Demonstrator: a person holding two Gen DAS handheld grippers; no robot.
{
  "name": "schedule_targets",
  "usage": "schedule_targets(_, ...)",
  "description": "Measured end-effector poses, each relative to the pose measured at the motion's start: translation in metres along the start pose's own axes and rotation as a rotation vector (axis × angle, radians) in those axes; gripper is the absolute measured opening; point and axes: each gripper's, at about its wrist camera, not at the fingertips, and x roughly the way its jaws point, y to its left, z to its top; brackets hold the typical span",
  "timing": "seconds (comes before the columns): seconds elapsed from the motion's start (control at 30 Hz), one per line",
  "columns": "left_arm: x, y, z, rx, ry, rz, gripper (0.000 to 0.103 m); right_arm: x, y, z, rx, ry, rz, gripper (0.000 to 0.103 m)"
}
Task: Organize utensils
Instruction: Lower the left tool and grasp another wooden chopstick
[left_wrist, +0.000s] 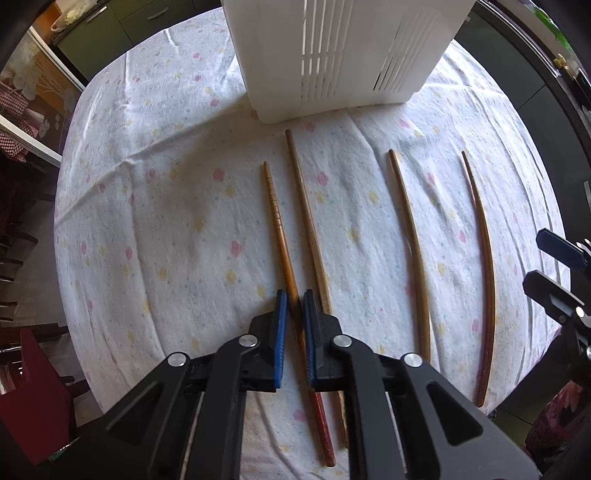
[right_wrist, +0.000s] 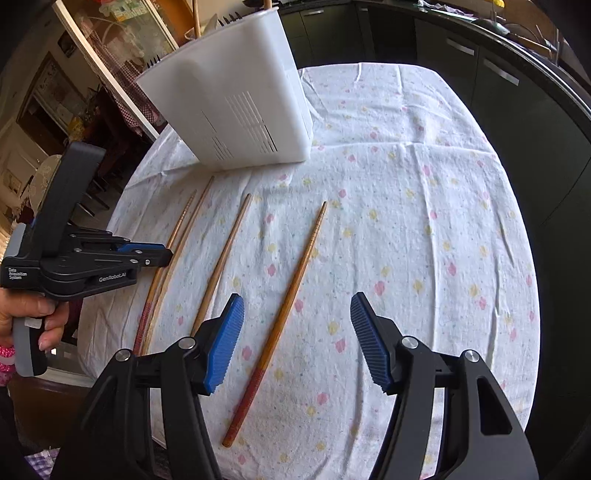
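Here four slim wooden chopsticks lie side by side.

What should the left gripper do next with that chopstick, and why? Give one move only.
Probably close the left gripper a little further. Its blue pads flank the leftmost chopstick, which lies flat on the tablecloth, and a slight gap seems to remain on each side. Lifting toward the white utensil holder likely comes only after a firm grip.
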Motion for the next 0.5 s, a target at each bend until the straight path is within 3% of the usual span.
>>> schedule_targets(0.23,0.000,0.000,-0.006,0.010,-0.003,-0.013,0.008,0.034,0.015,0.008,-0.014,0.106,-0.078,0.054)
schedule_targets(0.5,-0.001,0.004,0.001,0.028,-0.025,-0.019,0.008,0.049,0.037,0.013,-0.040,0.083,-0.244,0.041)
